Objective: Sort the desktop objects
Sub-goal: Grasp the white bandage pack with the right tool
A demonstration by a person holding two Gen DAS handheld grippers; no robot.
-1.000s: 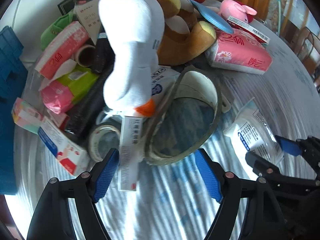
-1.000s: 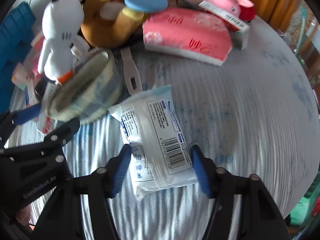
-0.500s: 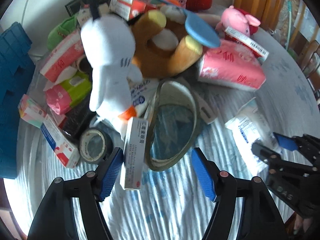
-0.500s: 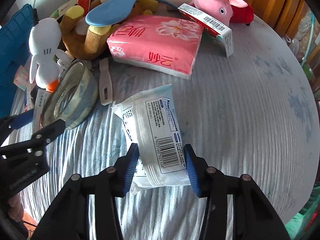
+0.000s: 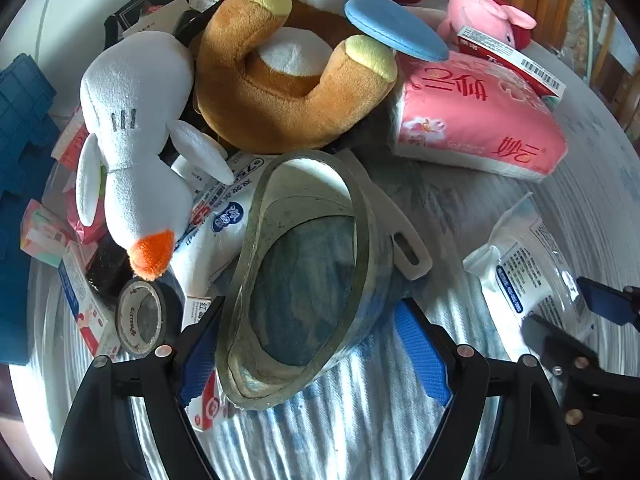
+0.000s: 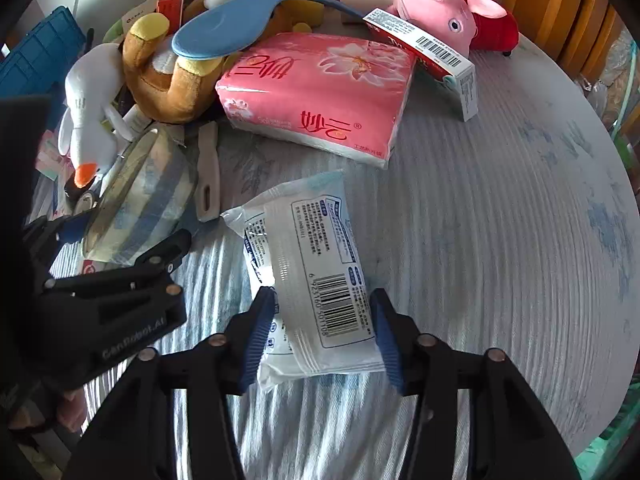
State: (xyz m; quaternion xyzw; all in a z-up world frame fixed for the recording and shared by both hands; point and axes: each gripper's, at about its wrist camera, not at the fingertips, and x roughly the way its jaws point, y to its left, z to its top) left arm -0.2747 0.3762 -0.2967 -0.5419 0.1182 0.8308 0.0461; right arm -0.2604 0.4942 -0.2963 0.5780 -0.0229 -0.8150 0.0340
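Note:
My left gripper (image 5: 312, 344) is open with its blue pads on either side of a big roll of clear tape (image 5: 296, 276), which stands tilted on the table; the roll also shows in the right wrist view (image 6: 140, 196). My right gripper (image 6: 320, 332) is shut on a white wet-wipes pack (image 6: 308, 264) with a barcode, pads pressing both long sides. The pack also shows at the right edge of the left wrist view (image 5: 524, 264).
A white duck plush (image 5: 132, 152), brown plush (image 5: 288, 92), pink tissue pack (image 6: 320, 92), pink pig plush (image 6: 440, 12), boxed toothpaste (image 6: 424, 48), small black tape roll (image 5: 140, 316), small boxes and a blue crate (image 5: 20, 128) crowd the table's back and left. Striped cloth (image 6: 500, 240) covers the table.
My left gripper moved forward so its pads now flank the big tape roll. My right gripper's pads closed in onto the wipes pack.

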